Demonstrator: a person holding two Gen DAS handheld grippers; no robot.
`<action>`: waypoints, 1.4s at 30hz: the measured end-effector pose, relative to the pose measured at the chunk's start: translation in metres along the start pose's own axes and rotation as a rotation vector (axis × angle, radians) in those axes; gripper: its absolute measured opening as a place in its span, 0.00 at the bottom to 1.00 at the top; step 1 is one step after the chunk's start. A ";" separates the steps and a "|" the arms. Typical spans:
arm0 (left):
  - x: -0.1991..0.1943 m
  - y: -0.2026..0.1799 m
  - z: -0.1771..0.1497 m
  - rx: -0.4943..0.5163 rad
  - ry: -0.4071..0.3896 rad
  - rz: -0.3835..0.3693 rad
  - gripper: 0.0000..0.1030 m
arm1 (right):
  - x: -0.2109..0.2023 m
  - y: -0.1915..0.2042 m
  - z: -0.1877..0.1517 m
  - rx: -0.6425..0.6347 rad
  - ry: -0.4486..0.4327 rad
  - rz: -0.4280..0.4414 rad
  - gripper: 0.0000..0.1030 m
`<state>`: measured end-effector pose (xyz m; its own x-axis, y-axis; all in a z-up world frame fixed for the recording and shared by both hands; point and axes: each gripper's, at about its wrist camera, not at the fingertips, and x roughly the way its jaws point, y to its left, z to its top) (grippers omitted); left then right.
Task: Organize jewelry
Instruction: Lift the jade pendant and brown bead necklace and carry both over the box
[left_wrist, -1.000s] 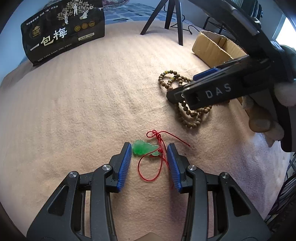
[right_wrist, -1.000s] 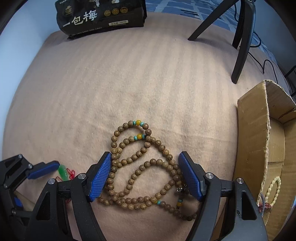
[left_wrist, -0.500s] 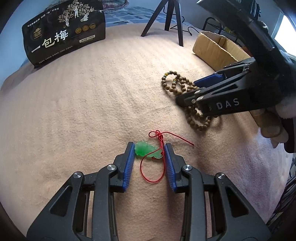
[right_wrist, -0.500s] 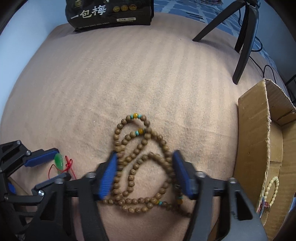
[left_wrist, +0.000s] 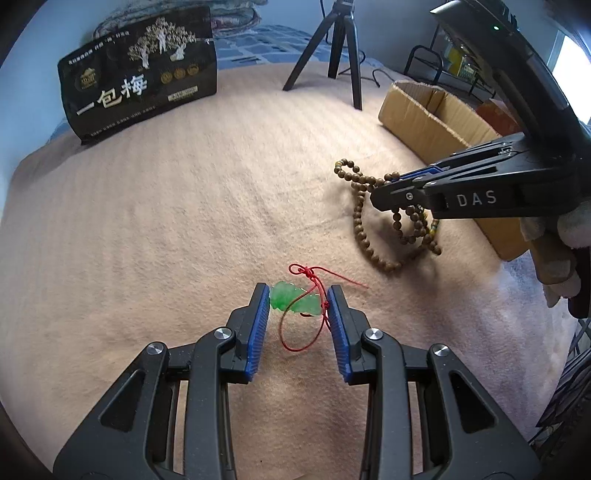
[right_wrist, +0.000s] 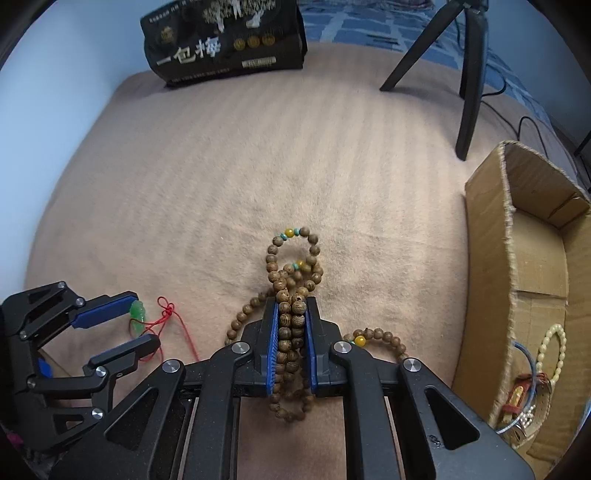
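A green jade pendant (left_wrist: 291, 299) on a red cord (left_wrist: 308, 272) lies on the beige blanket. My left gripper (left_wrist: 297, 291) straddles it, one pad against the pendant's left end, the other against the cord knot. The right wrist view shows that pendant (right_wrist: 138, 310) between the left gripper's (right_wrist: 146, 321) fingers. A long wooden bead necklace (right_wrist: 290, 233) is bunched up, and my right gripper (right_wrist: 291, 301) is closing its jaws on several strands, pads pressing the beads. From the left wrist view, the right gripper (left_wrist: 384, 188) holds the necklace (left_wrist: 360, 225), whose loops trail onto the blanket.
An open cardboard box (right_wrist: 487, 258) stands at the right with a pale bead bracelet (right_wrist: 550, 347) inside. A black printed bag (left_wrist: 140, 88) stands at the far edge, beside a black tripod (left_wrist: 340, 48). A person's hand (left_wrist: 561, 266) holds the right gripper.
The right gripper's jaws went from wide apart to pinched on the bead strands, gathering them into a bundle. The left jaws narrowed onto the pendant.
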<state>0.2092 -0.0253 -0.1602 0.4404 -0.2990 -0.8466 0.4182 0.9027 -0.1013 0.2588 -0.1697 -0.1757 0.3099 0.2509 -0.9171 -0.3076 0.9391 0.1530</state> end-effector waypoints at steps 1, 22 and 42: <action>-0.002 0.000 0.000 0.000 -0.004 0.001 0.31 | -0.004 -0.001 -0.001 0.002 -0.010 0.005 0.11; -0.070 -0.026 0.032 -0.015 -0.177 -0.034 0.31 | -0.126 -0.016 0.000 0.042 -0.254 0.058 0.11; -0.073 -0.105 0.076 0.075 -0.265 -0.103 0.31 | -0.202 -0.086 -0.005 0.136 -0.469 -0.035 0.11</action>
<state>0.1936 -0.1214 -0.0475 0.5808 -0.4675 -0.6665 0.5251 0.8407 -0.1322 0.2185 -0.3024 -0.0054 0.6991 0.2678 -0.6629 -0.1789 0.9632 0.2005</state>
